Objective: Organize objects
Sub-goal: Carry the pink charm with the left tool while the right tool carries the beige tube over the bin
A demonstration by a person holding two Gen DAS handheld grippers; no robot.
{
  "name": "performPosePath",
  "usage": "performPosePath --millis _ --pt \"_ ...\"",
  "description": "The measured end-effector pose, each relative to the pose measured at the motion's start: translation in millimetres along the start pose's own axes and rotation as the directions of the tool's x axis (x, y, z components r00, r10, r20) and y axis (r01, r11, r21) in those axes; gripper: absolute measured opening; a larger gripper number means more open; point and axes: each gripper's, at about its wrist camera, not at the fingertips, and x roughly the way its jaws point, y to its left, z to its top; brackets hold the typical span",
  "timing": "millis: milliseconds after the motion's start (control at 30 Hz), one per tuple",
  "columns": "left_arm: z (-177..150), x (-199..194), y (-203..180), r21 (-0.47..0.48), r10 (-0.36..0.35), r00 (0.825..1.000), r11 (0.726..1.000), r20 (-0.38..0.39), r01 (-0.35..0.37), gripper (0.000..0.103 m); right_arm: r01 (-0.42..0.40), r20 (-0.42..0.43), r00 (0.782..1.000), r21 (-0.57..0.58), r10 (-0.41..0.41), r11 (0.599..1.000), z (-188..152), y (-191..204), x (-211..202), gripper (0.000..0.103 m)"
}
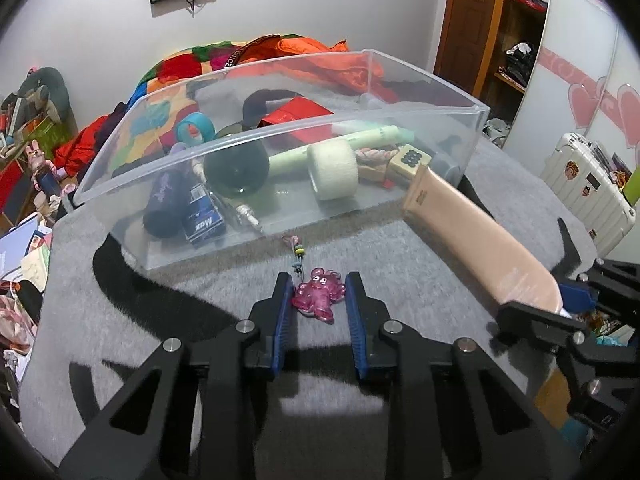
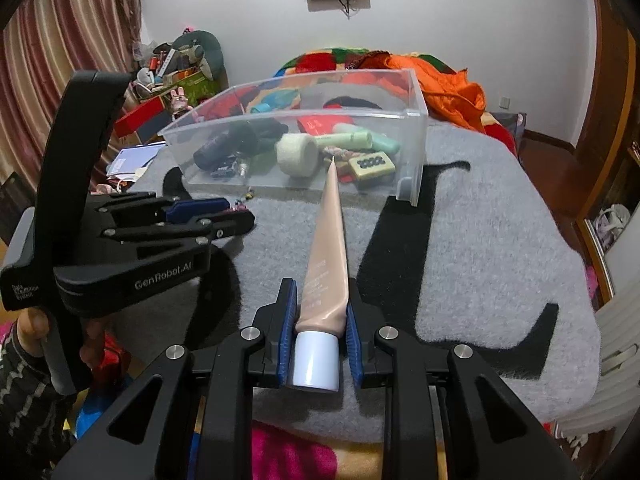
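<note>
My right gripper is clamped on a peach-coloured tube, the blue pads pressing its shoulder from both sides just above the white cap, which points back toward me; the flat crimped end reaches forward, up to the near wall of the clear plastic bin. My left gripper sits low over the grey mat with its fingers either side of a pink glittery charm shaped like a little creature. The left pad looks to be touching the charm, while a sliver of mat shows between the charm and the right pad, so I would call those jaws narrowly parted rather than gripping, though the fisheye makes that edge hard to judge. The charm lies flat on the mat, and its beaded cord trails forward toward the bin's front wall. In the bin lie a roll of white tape, a dark ball, pale green tubes, a blue box, a red box and a tile with dark dots. In the right wrist view, my hand grips the left tool's handle. Behind the bin, an orange jacket lies heaped on bright bedding.
</note>
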Motion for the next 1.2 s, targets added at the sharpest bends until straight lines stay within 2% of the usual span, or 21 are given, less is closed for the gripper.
performPosePath --millis 133,400,767,1200 --pt "-3 -12 1 -0.026 -0.018 1.000 0.999 0.013 0.019 0.026 -0.019 0.025 0.999 -0.001 0.019 1.000 1 3 -7 0.020" --pt "6 -55 5 -0.064 -0.045 0.993 0.997 0.113 0.053 0.026 -0.035 0.096 0.995 -0.014 0.036 0.999 16 12 -28 0.020" --pt "31 -95 17 -0.086 -0.013 0.975 0.996 0.224 0.033 0.026 -0.026 0.196 0.980 -0.019 0.029 0.999 53 8 -38 0.020" --pt "73 -108 44 -0.128 0.040 0.953 0.992 0.300 -0.001 0.026 -0.038 0.262 0.964 -0.020 0.042 0.999 106 2 -26 0.020"
